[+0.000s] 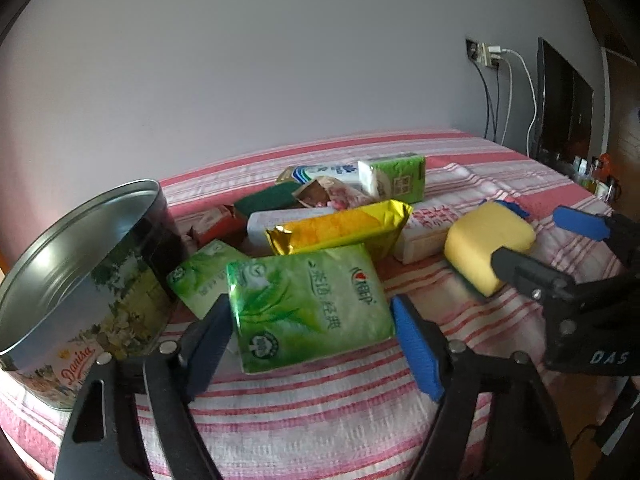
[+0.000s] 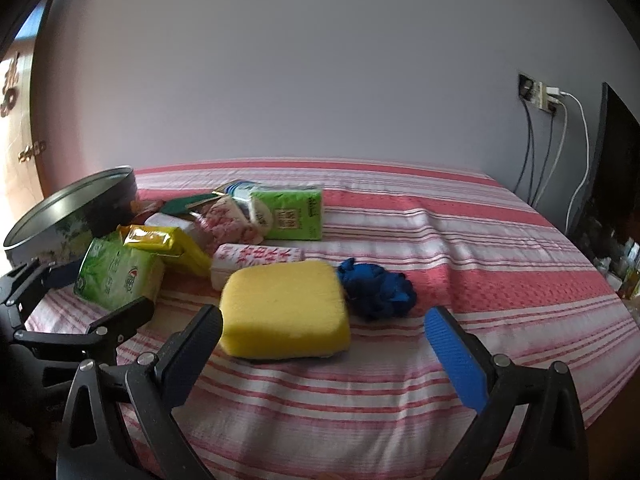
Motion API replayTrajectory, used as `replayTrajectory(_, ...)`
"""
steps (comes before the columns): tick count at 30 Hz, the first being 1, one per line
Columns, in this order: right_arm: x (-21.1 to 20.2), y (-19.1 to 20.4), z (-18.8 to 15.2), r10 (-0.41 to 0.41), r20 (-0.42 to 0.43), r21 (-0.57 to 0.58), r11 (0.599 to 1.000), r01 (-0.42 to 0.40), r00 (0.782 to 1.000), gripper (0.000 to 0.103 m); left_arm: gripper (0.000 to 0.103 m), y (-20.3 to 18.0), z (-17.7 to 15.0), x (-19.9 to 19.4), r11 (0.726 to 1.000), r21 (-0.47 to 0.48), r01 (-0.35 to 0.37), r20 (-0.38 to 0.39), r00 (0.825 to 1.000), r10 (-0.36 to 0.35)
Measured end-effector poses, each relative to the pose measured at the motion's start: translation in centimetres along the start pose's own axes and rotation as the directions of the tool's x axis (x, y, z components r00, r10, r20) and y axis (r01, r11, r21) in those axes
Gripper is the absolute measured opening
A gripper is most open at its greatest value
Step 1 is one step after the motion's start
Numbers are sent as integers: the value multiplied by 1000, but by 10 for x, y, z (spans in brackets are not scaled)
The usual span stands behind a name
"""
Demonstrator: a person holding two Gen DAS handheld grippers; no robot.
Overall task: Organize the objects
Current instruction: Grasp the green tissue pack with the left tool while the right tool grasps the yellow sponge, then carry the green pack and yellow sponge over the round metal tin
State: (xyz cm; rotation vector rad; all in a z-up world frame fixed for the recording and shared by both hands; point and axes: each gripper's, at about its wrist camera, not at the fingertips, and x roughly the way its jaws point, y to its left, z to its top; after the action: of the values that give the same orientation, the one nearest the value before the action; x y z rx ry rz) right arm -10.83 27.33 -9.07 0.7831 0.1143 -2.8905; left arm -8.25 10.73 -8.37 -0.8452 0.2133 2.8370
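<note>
Packets [image 1: 312, 304] on red-striped cloth [image 2: 440, 240] by grey wall [image 2: 320, 60]; left gripper [image 1: 312, 344] and right gripper [image 2: 332, 344] both released.

The left tool [image 1: 312, 320] is straddling a green tissue pack [image 1: 310, 306] lying on the striped bedspread [image 1: 320, 412], its fingers just clear of it. An open biscuit tin [image 1: 86, 276] is standing left; a yellow sponge [image 1: 486, 246] is lying right.

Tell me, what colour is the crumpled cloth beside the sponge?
Blue. The cloth shows best in the right wrist view, right of the yellow sponge.
</note>
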Motion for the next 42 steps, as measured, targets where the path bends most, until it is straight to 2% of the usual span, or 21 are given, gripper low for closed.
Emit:
replayTrajectory(2, 1, 3, 1, 3, 0, -9, 1000, -3, 1000, 102, 79, 5, 0, -8, 1000, -23, 14, 25, 1000, -13)
replayTrajectory(8, 4, 8, 1, -2, 5, -34, 999, 2, 1000, 102, 79, 18, 6, -30, 998, -58, -2, 102, 995, 8)
replayTrajectory(18, 17, 18, -2, -34, -24, -87, 996, 32, 999, 102, 79, 27, 8, -38, 996, -86, 9, 117, 993, 1)
replayTrajectory(20, 18, 18, -3, -40, -26, -96, 995, 38, 999, 89, 79, 29, 8, -40, 996, -93, 9, 121, 993, 3)
replayTrajectory(21, 19, 17, -4, -29, -34, -93, 995, 26, 999, 73, 79, 30, 8, -41, 995, -96, 8, 124, 992, 4)
replayTrajectory(22, 20, 16, -5, -18, -43, -87, 996, 14, 999, 71, 79, 32, 8, -43, 995, -100, 8, 128, 992, 5)
replayTrajectory(32, 1, 14, -1, -1, 46, -74, 997, 4, 999, 70, 79, 43, 13, -56, 993, -118, -15, 164, 986, 35)
replayTrajectory(42, -7, 27, 12, 51, 92, -87, 995, -43, 994, 70, 79, 68, 18, -62, 985, -163, -58, 162, 983, 84)
